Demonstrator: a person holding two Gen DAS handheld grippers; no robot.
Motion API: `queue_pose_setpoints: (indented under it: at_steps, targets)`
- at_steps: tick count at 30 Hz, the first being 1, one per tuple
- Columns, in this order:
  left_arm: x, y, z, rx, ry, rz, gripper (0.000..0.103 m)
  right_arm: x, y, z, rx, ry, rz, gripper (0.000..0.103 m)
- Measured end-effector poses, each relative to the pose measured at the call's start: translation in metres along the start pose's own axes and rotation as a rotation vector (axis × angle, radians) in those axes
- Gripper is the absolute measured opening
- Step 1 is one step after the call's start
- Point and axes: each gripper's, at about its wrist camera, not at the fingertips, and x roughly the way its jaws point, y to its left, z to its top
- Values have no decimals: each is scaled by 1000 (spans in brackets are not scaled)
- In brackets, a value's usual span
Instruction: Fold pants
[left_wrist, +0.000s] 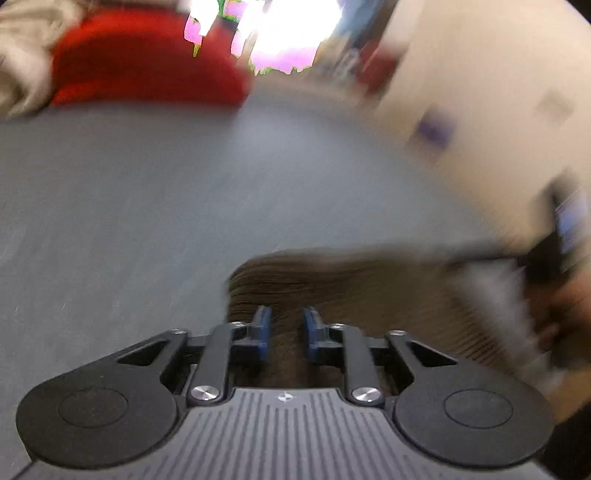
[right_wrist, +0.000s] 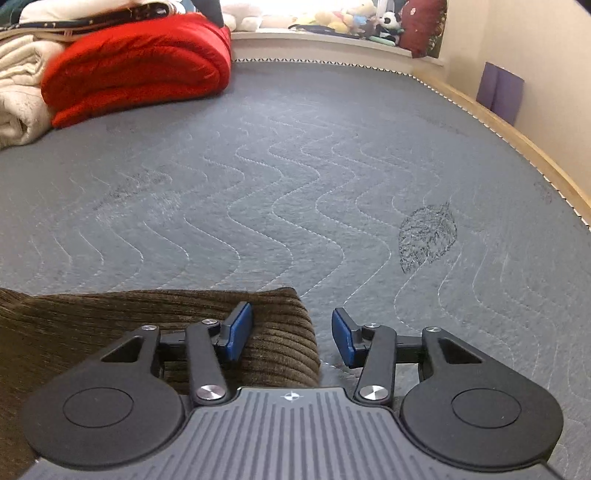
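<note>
Your pants (right_wrist: 155, 332) are dark brown with fine corduroy ribbing running along the cloth. The mattress (right_wrist: 295, 177) beneath them is grey, quilted in pale wavy stitch lines, with a darker scribbled smudge (right_wrist: 426, 238) on its right part and a zigzag black-and-white trim along the far edge. Both your tools, left tool (left_wrist: 287, 332) and right tool (right_wrist: 292, 334), are black with blue pads on the fingers and a grey ribbed body. At the far left you have a bright red folded quilt (right_wrist: 136, 66) beside a cream blanket (right_wrist: 20, 96). The wall (right_wrist: 546, 48) is cream, with a purple patch (right_wrist: 500, 90) on it.
</note>
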Motion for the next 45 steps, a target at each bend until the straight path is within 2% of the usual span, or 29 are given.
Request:
queue_pose_setpoints:
  at_steps: [2,5,7,9,10,12,14,15,16,18,19,20,21,22,24,25,26,28,29,32,34,36,37,38,41,45]
  targets:
    - [-5,5,7,-54,-22,19,20,-1,-3,4,25,17,23,50]
    - [-40,-12,14,32,-114,9,21,-37,-9,11,94,-18,23,49]
    - [-58,-25,9,69,-112,-23,21,-74,-18,3,127,-75,74,50]
    - [-72,-33,-2,102,-88,-24,21,-106,-20,-12,118,-80,103,52]
    - [-70,-34,-10,112,-37,-3,22,-119,-19,-22,103,-59,101,53]
    - [-59,-35,-36,100,123,53,26,-131,-17,-48,71,33,116,53]
    - [-64,-34,-43,96,132,95,34,-129,-15,-80,41,168,112,53]
    - [-74,-37,-39,64,130,98,34,-124,-16,-99,20,242,88,57]
    - [-85,-41,-38,32,110,86,33,-126,-21,-113,49,257,72,57]
    - [-116,-47,-51,25,52,37,33,-143,-36,-120,177,223,74,57]
    - [-113,-54,-58,52,65,33,34,-152,-39,-121,198,192,97,56]
    - [-106,-64,-70,81,125,44,35,-159,-41,-125,192,160,106,56]
    - [-89,-70,-80,99,231,74,35,-159,-40,-134,180,173,84,59]
    - [-83,-70,-88,98,289,101,38,-154,-42,-144,186,208,74,60]
    - [-95,-74,-85,66,253,129,39,-153,-50,-148,265,224,85,63]
    - [-104,-78,-82,65,220,132,46,-157,-54,-146,295,223,91,64]
    - [-118,-82,-80,62,172,138,64,-164,-56,-144,312,207,82,64]
    - [-142,-93,-82,49,95,165,88,-186,-57,-144,316,151,59,63]
    - [-155,-98,-86,36,55,180,92,-194,-54,-145,316,132,62,64]
    - [-186,-118,-90,-12,-1,234,94,-228,-52,-151,316,67,93,68]
    - [-199,-131,-93,-29,-8,273,94,-250,-47,-151,280,9,96,82]
    - [-203,-136,-93,-45,0,274,95,-272,-39,-150,248,-40,71,88]
    - [-205,-137,-96,-56,-4,273,102,-279,-35,-150,244,-55,61,89]
    - [-205,-138,-97,-65,-2,260,103,-286,-32,-150,241,-66,55,89]
    - [-199,-136,-100,-47,47,237,103,-298,-23,-153,216,-78,34,93]
    - [-188,-134,-110,-26,104,249,103,-286,-4,-156,147,-27,15,94]
